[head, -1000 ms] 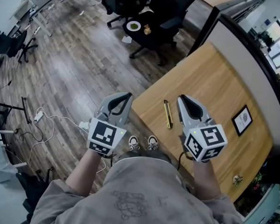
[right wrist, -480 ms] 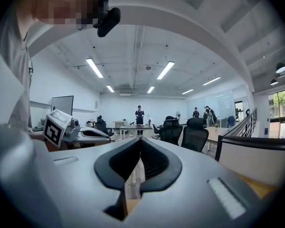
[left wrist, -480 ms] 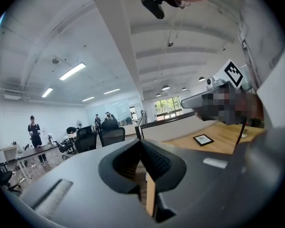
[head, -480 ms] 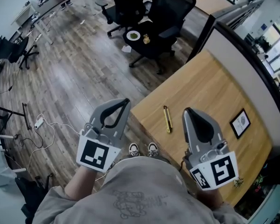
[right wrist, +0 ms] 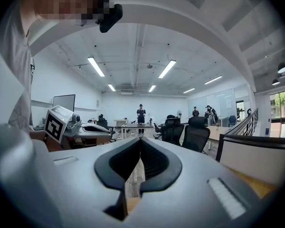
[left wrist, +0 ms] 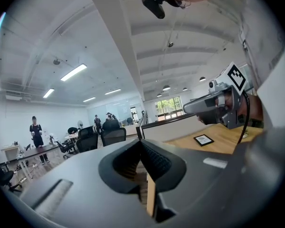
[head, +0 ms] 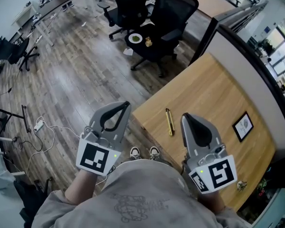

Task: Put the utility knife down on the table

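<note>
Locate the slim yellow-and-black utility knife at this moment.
In the head view, the utility knife lies flat on the wooden table, close to the table's left edge, just left of the right gripper and clear of it.

Print on the framed card [head: 242, 126] too small to read, small object [head: 241, 185] at table [head: 213, 94] edge unidentifiable

Bright, even indoor light. Ceiling strip lights [right wrist: 96, 66] overhead, daylight from windows [left wrist: 168, 104] far off. Shadows soft. Pale sheen on floor [head: 83, 61]; table [head: 213, 94] evenly lit. Fisheye bowing in all views. Black vignette rings both gripper views, near foreground soft.
</note>
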